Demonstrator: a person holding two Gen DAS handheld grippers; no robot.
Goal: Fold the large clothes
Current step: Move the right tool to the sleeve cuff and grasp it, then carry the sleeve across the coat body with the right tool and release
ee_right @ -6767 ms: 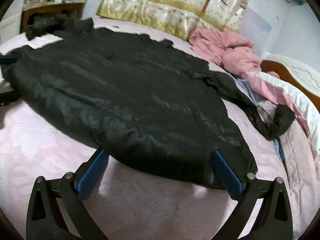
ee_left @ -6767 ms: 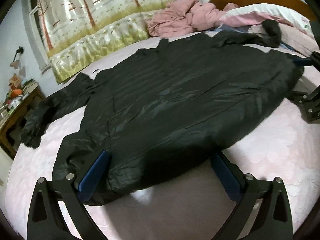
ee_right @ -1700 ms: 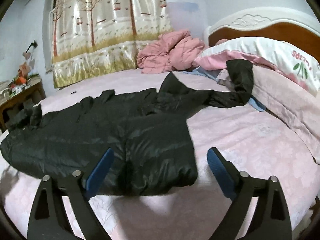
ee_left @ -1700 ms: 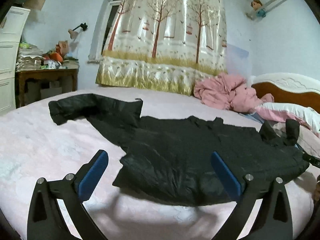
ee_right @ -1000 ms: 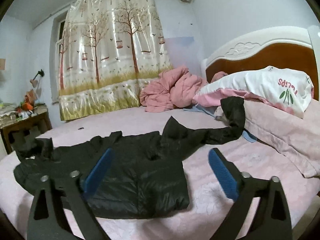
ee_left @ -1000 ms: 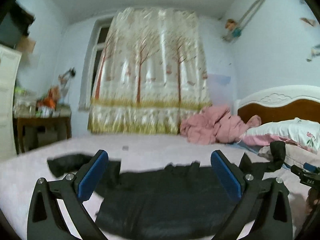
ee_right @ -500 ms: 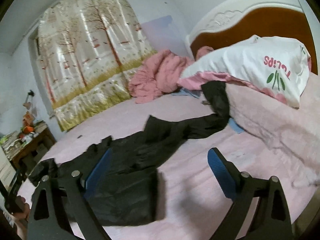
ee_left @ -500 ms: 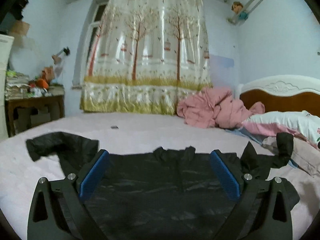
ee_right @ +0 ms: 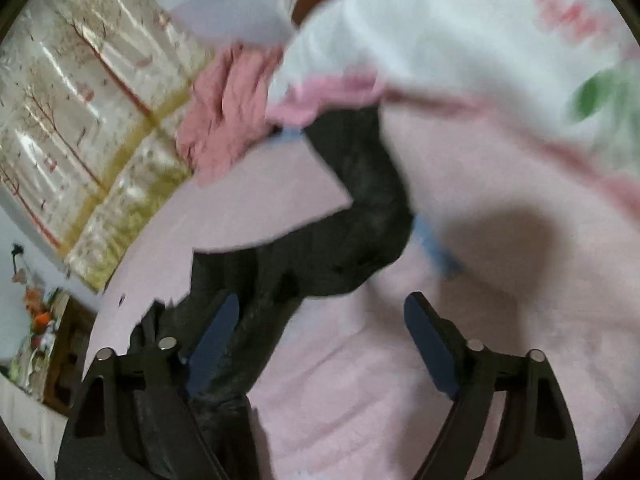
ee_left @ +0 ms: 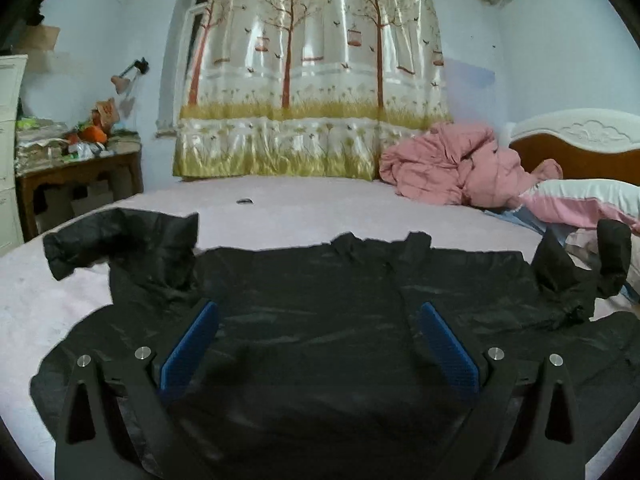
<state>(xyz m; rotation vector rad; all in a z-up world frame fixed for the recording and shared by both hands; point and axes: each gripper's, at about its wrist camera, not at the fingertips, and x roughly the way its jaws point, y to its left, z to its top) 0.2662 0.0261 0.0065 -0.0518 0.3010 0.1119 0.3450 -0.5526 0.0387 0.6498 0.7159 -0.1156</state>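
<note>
While the black jacket (ee_left: 320,320) sprawls mid-frame on the pink bed (ee_left: 300,208), left tongs (ee_left: 320,344) spread over it, right tongs (ee_right: 320,344) spread, just been narrowing, nothing pinched, sleeve (ee_right: 360,208) at centre.

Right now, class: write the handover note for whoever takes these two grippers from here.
Left gripper: open, empty, over the black jacket.
Right gripper: open, jaws just been closing, nothing between the pads; it points at the right sleeve, which lies up against the pillow.
Done: jacket folded bottom up on the pink bed.
Left: both sleeves still spread out; fold them in, then finish.
</note>
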